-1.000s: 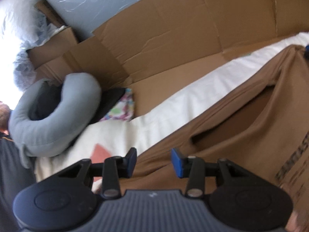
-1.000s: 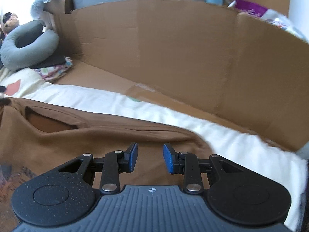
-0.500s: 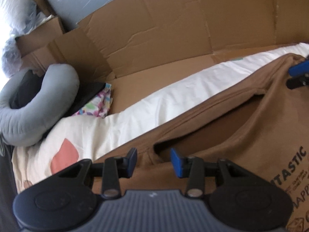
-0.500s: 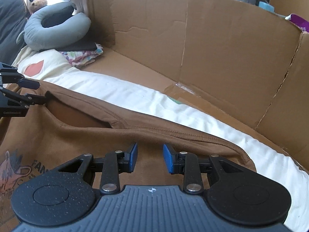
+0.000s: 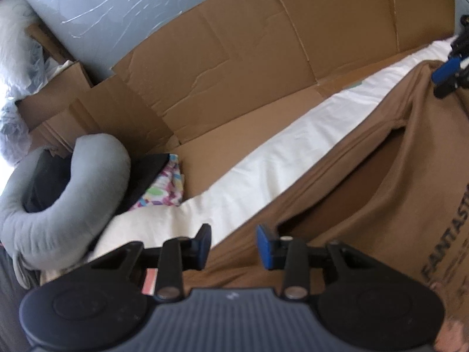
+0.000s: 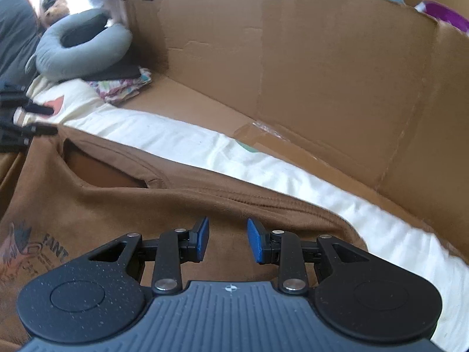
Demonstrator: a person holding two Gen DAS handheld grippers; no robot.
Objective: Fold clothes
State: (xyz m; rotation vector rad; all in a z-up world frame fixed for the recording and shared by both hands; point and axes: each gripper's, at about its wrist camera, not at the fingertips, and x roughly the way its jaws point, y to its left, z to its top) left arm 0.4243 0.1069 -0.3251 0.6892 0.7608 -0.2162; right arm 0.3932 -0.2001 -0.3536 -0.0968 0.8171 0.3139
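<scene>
A brown T-shirt [image 5: 390,193] with dark print lies spread on a white sheet [image 5: 263,173], its neck opening gaping. My left gripper [image 5: 233,246] is open, hovering over the shirt's shoulder edge beside the collar, nothing between its blue pads. In the right wrist view the same shirt [image 6: 123,202] fills the lower left, and my right gripper [image 6: 227,242] is open above the other shoulder. Each gripper shows in the other's view: the right one [image 5: 447,74] at the far right edge, the left one [image 6: 26,126] at the left edge.
Cardboard walls [image 6: 307,67] and a cardboard floor strip [image 5: 234,143] run along the far side of the sheet. A grey U-shaped pillow [image 5: 58,202] rests on a dark pad and a patterned folded cloth [image 5: 161,190] at one end. A soft toy [image 6: 52,3] sits behind.
Both grippers stayed open and shifted over the shirt's shoulders. The left view swung back toward the grey pillow; the right view swung a little to the right, and the left gripper's tips edged out toward its left edge.
</scene>
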